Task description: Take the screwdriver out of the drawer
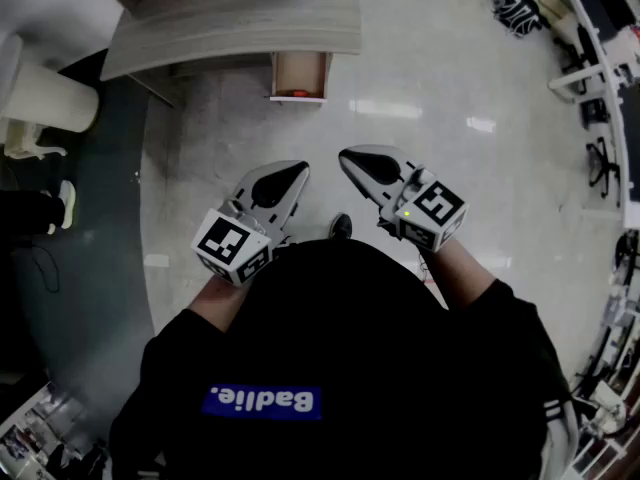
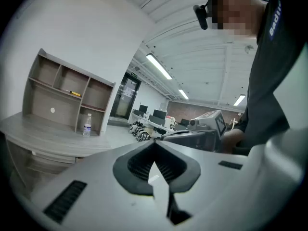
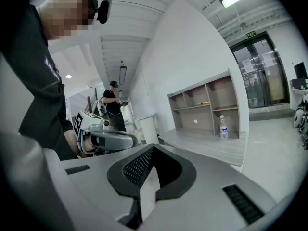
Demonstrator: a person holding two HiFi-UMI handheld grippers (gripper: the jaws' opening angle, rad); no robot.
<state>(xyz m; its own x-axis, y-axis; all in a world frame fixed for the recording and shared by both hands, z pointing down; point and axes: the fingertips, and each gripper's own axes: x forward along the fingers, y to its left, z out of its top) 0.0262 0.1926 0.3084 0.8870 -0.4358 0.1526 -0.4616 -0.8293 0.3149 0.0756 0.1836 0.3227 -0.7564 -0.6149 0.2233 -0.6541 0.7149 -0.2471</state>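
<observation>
Reddish in the open drawer [image 1: 299, 70] dead ahead, the likely screwdriver [image 1: 296, 94] lies well apart from my left gripper [image 1: 298, 172] and right gripper [image 1: 347, 156], both with fingers pressed together, empty.

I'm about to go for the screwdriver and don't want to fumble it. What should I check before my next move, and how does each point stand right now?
1. Drawer open: ok. The drawer stands pulled out from the desk.
2. Screwdriver spotted: cannot tell. Only a small reddish thing shows at the drawer's front edge, too small to identify.
3. Left gripper free: ok. Jaws together, nothing between them.
4. Right gripper free: ok. Jaws together and empty.
5. Jaws ready to grasp: not ok. Both are shut.
6. Grippers at the drawer: not ok. Both are held close to the body, short of it.
</observation>
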